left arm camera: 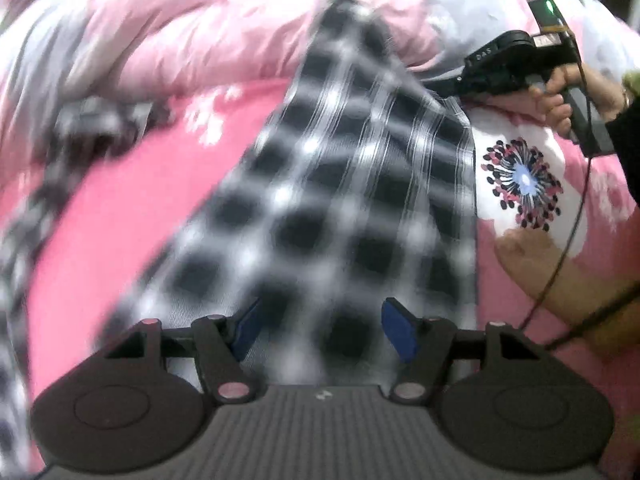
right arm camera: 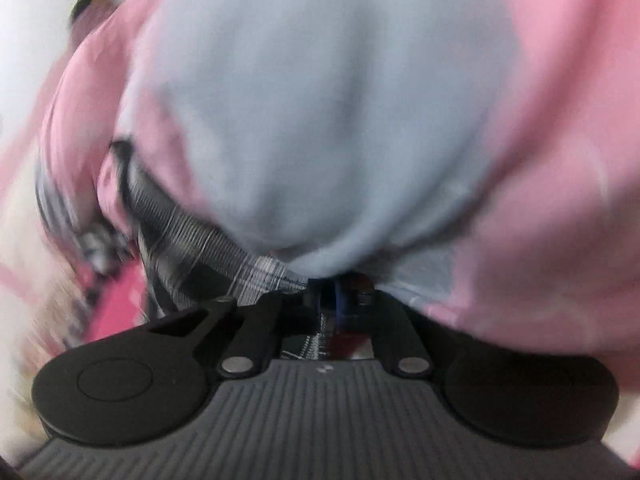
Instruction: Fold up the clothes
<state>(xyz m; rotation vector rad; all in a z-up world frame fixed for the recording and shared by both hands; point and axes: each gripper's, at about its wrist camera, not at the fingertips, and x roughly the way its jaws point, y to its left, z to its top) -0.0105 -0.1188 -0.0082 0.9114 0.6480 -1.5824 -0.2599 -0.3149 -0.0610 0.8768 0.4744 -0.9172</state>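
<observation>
A black-and-white plaid garment (left arm camera: pixel 340 184) stretches in a long band up the left wrist view, blurred by motion, over a pink bedsheet (left arm camera: pixel 120 220). My left gripper (left arm camera: pixel 324 320) is open at its near end, and the cloth runs between the spread blue pads (left arm camera: pixel 400 332). My right gripper (left arm camera: pixel 444 90), held by a hand (left arm camera: pixel 560 96), meets the garment's right edge further up. In the right wrist view my right gripper (right arm camera: pixel 340 290) is shut on the plaid garment (right arm camera: pixel 200 248), with its fingers pressed close against a quilt.
A puffy pink and pale grey quilt (left arm camera: pixel 200 28) (right arm camera: pixel 320 100) is heaped behind the garment. The sheet has a white patch with a dark flower motif (left arm camera: pixel 520 184). A bare limb (left arm camera: pixel 532 268) and a cable (left arm camera: pixel 576 208) are at the right.
</observation>
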